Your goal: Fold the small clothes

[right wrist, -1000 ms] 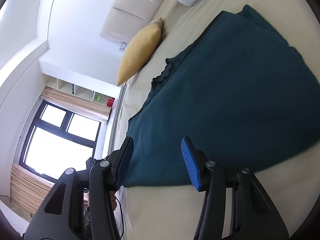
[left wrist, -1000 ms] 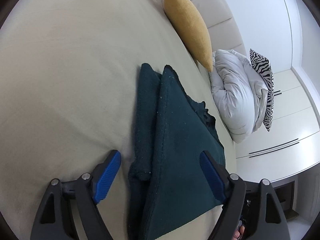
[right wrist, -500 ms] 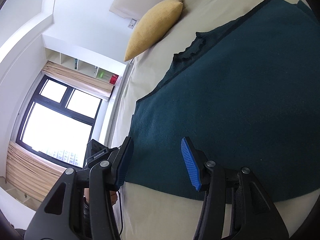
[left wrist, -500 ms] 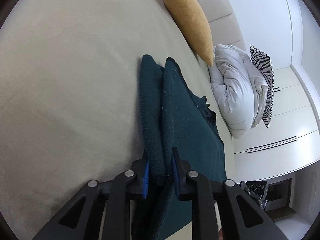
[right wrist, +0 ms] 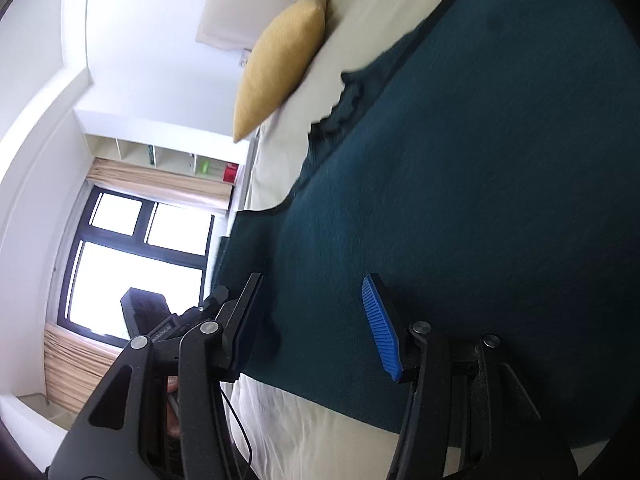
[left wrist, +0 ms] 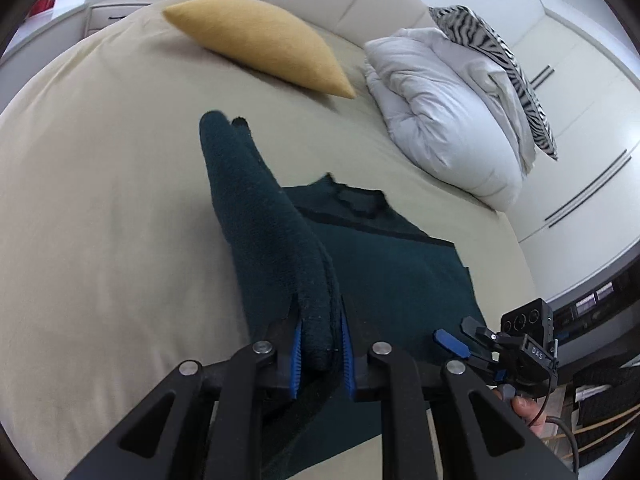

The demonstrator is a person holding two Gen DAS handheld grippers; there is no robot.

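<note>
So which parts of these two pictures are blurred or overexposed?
Left wrist view: the mustard cushion is slightly smeared, and the fisheye bends the bed. Right wrist view: the window is blown out white, and the teal garment looks softly blurred.

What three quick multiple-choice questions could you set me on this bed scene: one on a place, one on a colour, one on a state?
1. Where does the yellow cushion lie?
A. on the floor
B. on the bed near the headboard
C. on the dark green garment

2. What colour are the pads of the fingers?
A. blue
B. red
C. white

3. What is the left gripper doing?
A. standing open over bare sheet
B. clamped on a fold of the dark green garment
C. holding the white duvet

Answers: 1 B, it rests on the beige sheet below the padded headboard; 2 A, ribbed blue pads show; 3 B, fabric is pinched between the pads.
</note>
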